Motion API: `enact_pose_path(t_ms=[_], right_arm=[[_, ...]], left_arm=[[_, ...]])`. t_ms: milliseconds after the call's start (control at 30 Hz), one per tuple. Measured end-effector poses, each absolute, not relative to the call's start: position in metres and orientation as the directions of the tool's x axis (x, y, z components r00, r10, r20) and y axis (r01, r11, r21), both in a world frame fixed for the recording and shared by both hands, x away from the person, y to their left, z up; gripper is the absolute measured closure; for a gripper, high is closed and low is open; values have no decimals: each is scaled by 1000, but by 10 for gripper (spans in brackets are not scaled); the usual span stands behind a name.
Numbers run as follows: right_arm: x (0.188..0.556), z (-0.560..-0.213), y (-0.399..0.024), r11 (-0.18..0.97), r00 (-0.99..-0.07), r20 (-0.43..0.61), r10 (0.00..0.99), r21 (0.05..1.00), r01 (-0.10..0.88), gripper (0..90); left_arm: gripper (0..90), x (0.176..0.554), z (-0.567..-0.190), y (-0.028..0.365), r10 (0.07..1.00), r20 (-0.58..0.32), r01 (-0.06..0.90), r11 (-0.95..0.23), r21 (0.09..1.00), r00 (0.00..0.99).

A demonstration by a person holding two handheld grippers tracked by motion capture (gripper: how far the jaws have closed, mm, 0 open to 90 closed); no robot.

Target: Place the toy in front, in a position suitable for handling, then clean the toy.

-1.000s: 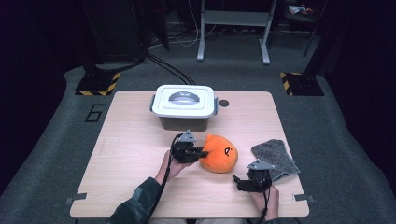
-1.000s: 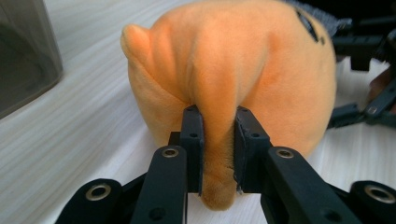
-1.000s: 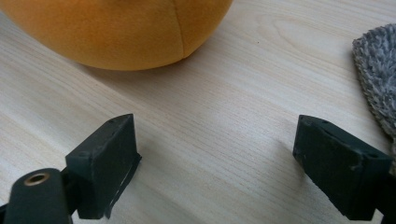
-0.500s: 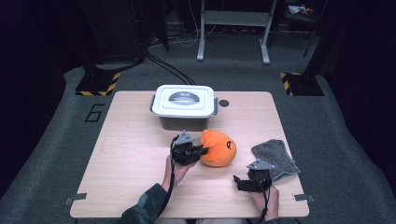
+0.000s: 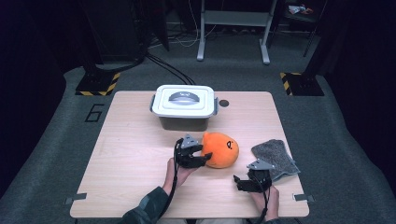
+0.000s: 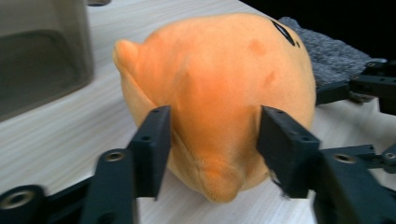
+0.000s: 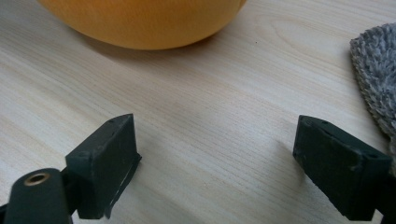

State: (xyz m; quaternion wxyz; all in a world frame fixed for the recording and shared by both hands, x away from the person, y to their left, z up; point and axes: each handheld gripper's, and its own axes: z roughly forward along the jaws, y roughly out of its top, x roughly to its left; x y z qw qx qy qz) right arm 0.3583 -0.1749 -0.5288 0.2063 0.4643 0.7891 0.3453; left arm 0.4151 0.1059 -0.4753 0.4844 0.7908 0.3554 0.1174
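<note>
From the high view, a round orange plush toy (image 5: pixel 220 149) lies near the middle of the pale wooden counter (image 5: pixel 130 149), just nearer than a grey plastic box with a white handled lid (image 5: pixel 184 106) at the far side. The left gripper (image 5: pixel 201 156) sits at the toy's left side, its jaws reaching onto the plush. To the right, a grey fuzzy cloth (image 5: pixel 278 157) lies flat, and the right gripper (image 5: pixel 239 183) rests at the near edge, touching the cloth's near left corner and apart from the toy.

In the left gripper view, the orange plush toy (image 6: pixel 219 93) sits between the two black jaws, which have just been opening; the pads stand at its flanks, loose rather than pinching. The grey box wall (image 6: pixel 42 51) is far left, the cloth (image 6: pixel 327 51) far right.

In the right gripper view, the jaws stand wide apart over bare counter (image 7: pixel 210 121) with nothing between them; the toy's underside (image 7: pixel 144 21) is beyond, the cloth (image 7: pixel 376 65) at the right.
</note>
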Motion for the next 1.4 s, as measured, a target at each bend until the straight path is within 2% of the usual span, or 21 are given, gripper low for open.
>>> enact_pose_path(t_ms=[100,167,400,733,900,1067,1400], right_arm=[[358,-529,-175,330,-484,-5,875,736,591,126],[358,-529,-175,328,-482,-4,876,737,591,126],[358,-529,-175,328,-480,-5,877,737,592,125],[358,-529,-175,338,-485,-14,874,736,587,125],[358,-529,-175,336,-483,-15,875,738,585,125],[357,-529,-174,337,-482,-20,876,741,582,126],[359,-528,-176,331,-483,-1,875,729,599,126]], left_arm=[[314,413,-473,111,674,-152,439,-279,854,723],[294,412,-472,115,672,-135,430,-294,854,728],[312,406,-476,123,661,-120,428,-326,843,741],[473,404,-485,122,639,-105,432,-381,817,762],[620,403,-488,119,632,-70,410,-410,815,772],[713,402,-488,118,629,-63,402,-414,816,775],[807,401,-486,114,635,-46,399,-426,812,771]])
